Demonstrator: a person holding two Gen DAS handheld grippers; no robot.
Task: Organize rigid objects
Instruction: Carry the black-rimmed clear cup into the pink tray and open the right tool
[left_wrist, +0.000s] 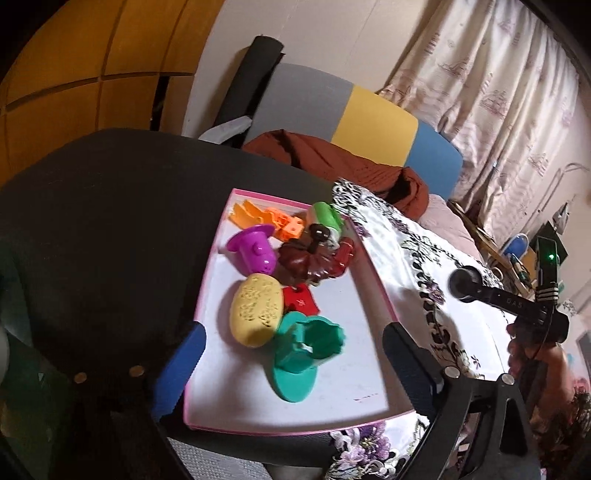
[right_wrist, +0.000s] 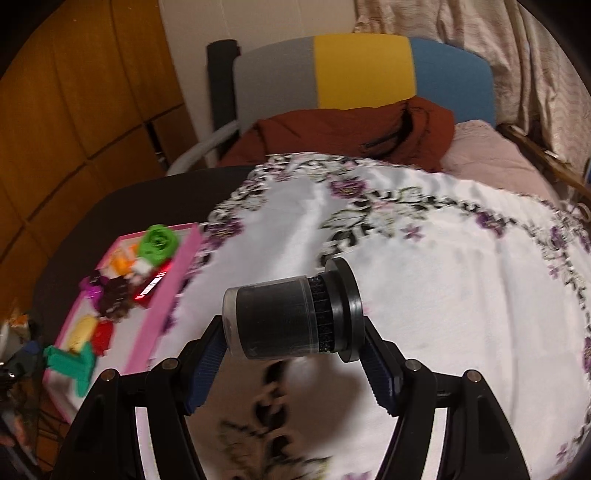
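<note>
A pink-rimmed white tray (left_wrist: 369, 314) lies on a dark table and holds several toys: a teal mould (left_wrist: 306, 350), a yellow oval mould (left_wrist: 255, 310), a purple mould (left_wrist: 255, 251), a dark red leaf shape (left_wrist: 306, 262), a green roller (left_wrist: 327, 216) and orange pieces (left_wrist: 273, 219). My left gripper (left_wrist: 291, 365) is open and empty, its fingers on either side of the teal mould above the tray. My right gripper (right_wrist: 291, 354) is shut on a black cylindrical tub (right_wrist: 288, 321) held sideways above the floral cloth; it also shows in the left wrist view (left_wrist: 465, 284). The tray shows at the left in the right wrist view (right_wrist: 166, 295).
A white cloth with purple flowers (right_wrist: 424, 277) covers the surface right of the tray. A rust-brown jacket (right_wrist: 351, 133) lies behind it against a grey, yellow and blue headboard (right_wrist: 362, 70). Wooden cabinets (right_wrist: 74, 110) stand at the left, curtains (left_wrist: 498, 92) at the right.
</note>
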